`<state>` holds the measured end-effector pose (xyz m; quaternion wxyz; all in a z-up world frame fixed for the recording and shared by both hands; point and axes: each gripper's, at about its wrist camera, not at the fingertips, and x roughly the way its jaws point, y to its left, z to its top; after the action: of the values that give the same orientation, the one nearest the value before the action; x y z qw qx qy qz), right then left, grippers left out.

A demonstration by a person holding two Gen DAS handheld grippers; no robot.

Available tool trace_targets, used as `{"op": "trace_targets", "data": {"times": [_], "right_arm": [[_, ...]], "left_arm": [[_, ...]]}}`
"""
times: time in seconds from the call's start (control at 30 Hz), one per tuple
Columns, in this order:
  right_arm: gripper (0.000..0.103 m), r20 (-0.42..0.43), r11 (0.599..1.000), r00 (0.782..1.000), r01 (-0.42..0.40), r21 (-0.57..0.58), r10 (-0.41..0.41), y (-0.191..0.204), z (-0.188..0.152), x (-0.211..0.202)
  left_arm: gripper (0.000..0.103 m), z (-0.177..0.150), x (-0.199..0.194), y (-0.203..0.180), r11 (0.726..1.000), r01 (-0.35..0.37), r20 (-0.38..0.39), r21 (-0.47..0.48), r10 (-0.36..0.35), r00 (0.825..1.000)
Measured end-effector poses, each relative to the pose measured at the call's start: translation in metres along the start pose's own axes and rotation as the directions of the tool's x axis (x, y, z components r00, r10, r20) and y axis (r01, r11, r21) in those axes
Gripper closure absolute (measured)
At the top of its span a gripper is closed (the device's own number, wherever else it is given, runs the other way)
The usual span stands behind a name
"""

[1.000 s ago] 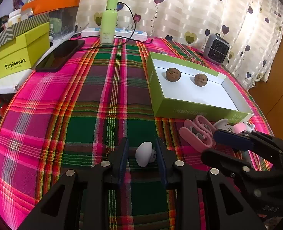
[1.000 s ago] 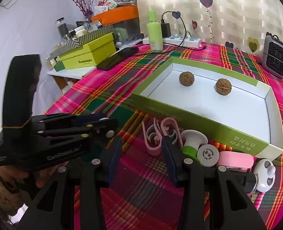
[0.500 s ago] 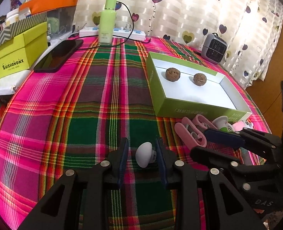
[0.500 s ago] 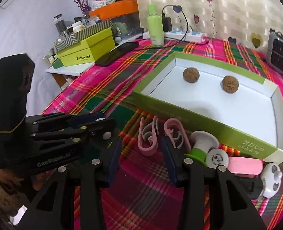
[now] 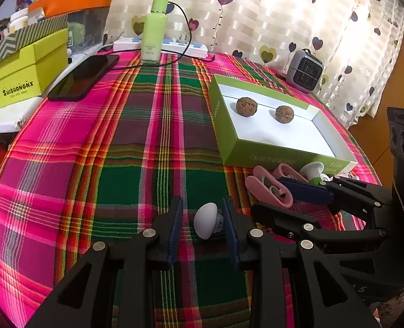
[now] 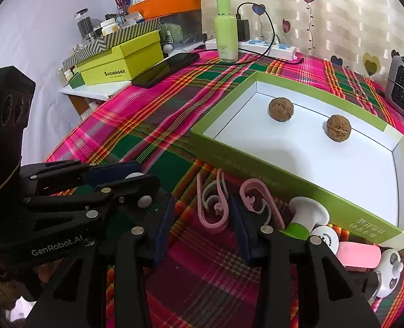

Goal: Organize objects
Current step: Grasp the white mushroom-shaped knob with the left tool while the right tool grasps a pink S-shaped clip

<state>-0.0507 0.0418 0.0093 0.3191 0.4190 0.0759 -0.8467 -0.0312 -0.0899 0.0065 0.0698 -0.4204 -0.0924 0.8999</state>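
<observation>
My left gripper (image 5: 202, 218) is shut on a small white mushroom-shaped piece (image 5: 206, 220) and holds it just over the plaid cloth. It also shows in the right wrist view (image 6: 139, 175). My right gripper (image 6: 202, 213) straddles the left of two pink clips (image 6: 211, 205). Its jaws are closing and the pads do not press on the clip. The second pink clip (image 6: 256, 202) lies just right of the right finger. Behind them stands an open green box (image 6: 338, 169) with two walnuts (image 6: 281, 109) inside.
A white and green mushroom piece (image 6: 305, 216), a white disc (image 6: 324, 239), a pink case (image 6: 359, 254) and a white toy (image 6: 390, 270) lie along the box front. A phone (image 5: 84, 78), a green bottle (image 5: 154, 32), a power strip (image 5: 174, 47) and a heater (image 5: 305, 71) stand at the back.
My right gripper has moved forward and down to the pink clips, and the left clip now lies between its slightly narrower jaws. The left gripper has stayed still with the white piece.
</observation>
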Motion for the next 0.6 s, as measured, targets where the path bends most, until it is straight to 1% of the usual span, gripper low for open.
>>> {"op": "trace_targets", "data": {"times": [0.07,0.2,0.43,0.5,0.53,0.6], "right_arm": [[0.068,-0.002,1.000,1.000,0.011,-0.002,-0.011,0.0002,-0.0002,0.0001],[0.079,-0.002,1.000,1.000,0.006,0.019,-0.006,-0.0039,-0.0009,-0.0002],[0.080,0.000,1.000,1.000,-0.003,0.030,0.003,-0.0049,-0.0008,-0.0004],[0.080,0.002,0.999,1.000,-0.006,0.035,0.006,-0.0059,-0.0008,-0.0009],[0.080,0.003,0.999,1.000,-0.008,0.037,0.008,-0.0062,-0.0010,-0.0012],[0.080,0.005,0.999,1.000,-0.009,0.042,0.009,-0.0066,-0.0013,-0.0020]], "left_arm": [[0.075,-0.0007,-0.0006,-0.0004,1.000,-0.009,0.001,0.003,0.009,1.000],[0.075,-0.0011,-0.0010,-0.0021,1.000,-0.022,0.001,0.012,0.022,1.000],[0.076,-0.0015,-0.0007,-0.0027,0.999,-0.030,0.002,0.010,0.030,1.000],[0.080,-0.0014,-0.0008,-0.0024,1.000,-0.026,0.002,0.010,0.026,1.000],[0.084,-0.0017,-0.0008,-0.0028,1.000,-0.020,0.001,0.012,0.020,1.000],[0.084,-0.0021,-0.0013,-0.0045,1.000,-0.025,0.001,0.017,0.025,1.000]]}}
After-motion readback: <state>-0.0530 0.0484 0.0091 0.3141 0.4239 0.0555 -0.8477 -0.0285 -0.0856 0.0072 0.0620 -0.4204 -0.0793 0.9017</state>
